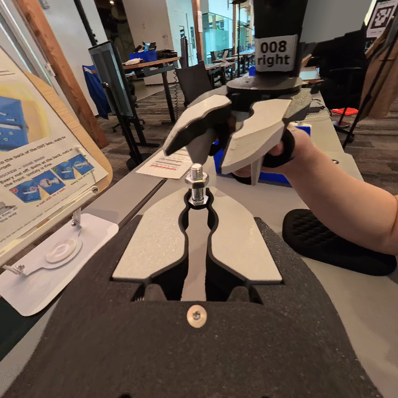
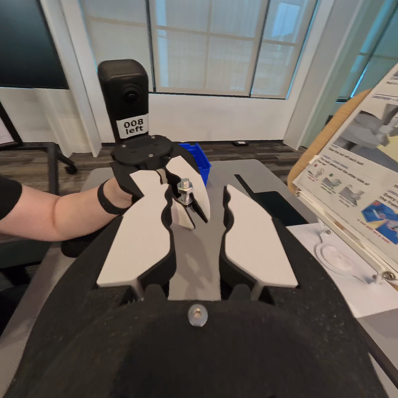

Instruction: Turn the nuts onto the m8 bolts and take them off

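Steel bolt pinched by left gripper | right gripper agape (empty) | blue bin

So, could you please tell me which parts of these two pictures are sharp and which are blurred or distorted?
Left wrist view: the bolt and nut held in the left tool are sharp; the instruction board at the edge is smeared and the wide lens bends it. Right wrist view: the open right tool is crisp, the bolt is slightly soft, and the window and board are blurred.
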The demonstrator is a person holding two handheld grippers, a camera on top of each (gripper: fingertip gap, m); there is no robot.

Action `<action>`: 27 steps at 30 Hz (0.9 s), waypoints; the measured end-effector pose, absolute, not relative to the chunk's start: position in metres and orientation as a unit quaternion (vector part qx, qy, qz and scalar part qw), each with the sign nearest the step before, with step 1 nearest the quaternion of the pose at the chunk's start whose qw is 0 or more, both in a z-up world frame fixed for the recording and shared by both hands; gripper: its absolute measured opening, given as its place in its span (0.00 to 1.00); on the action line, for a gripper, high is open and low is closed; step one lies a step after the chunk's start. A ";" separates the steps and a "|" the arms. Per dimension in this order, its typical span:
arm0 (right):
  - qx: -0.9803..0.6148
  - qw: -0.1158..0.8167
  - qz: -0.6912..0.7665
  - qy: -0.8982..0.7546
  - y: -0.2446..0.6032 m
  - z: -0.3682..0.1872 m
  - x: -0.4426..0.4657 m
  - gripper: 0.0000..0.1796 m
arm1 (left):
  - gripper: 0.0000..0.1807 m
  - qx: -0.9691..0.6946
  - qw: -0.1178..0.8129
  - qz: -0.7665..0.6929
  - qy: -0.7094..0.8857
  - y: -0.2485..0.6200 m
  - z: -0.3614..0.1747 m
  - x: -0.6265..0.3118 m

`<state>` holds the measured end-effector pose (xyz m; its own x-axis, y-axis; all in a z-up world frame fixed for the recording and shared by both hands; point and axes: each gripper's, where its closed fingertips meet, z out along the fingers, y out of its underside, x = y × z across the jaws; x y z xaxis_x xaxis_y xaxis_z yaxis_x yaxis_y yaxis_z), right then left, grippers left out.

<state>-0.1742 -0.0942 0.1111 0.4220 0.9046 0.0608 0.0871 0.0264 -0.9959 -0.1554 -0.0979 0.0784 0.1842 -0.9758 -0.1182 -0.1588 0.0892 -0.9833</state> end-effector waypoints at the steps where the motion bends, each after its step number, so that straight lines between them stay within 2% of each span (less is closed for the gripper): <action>1: -0.610 0.585 0.347 -0.407 -0.093 0.110 -0.175 0.25 | 0.07 -0.560 0.537 -0.381 0.503 -0.095 0.079 -0.157; 17: -0.603 0.577 0.395 -0.384 -0.094 0.114 -0.183 0.22 | 0.07 -0.563 0.540 -0.389 0.490 -0.095 0.087 -0.161; 27: -0.617 0.576 0.361 -0.397 -0.089 0.106 -0.179 0.22 | 0.07 -0.561 0.540 -0.382 0.498 -0.098 0.087 -0.160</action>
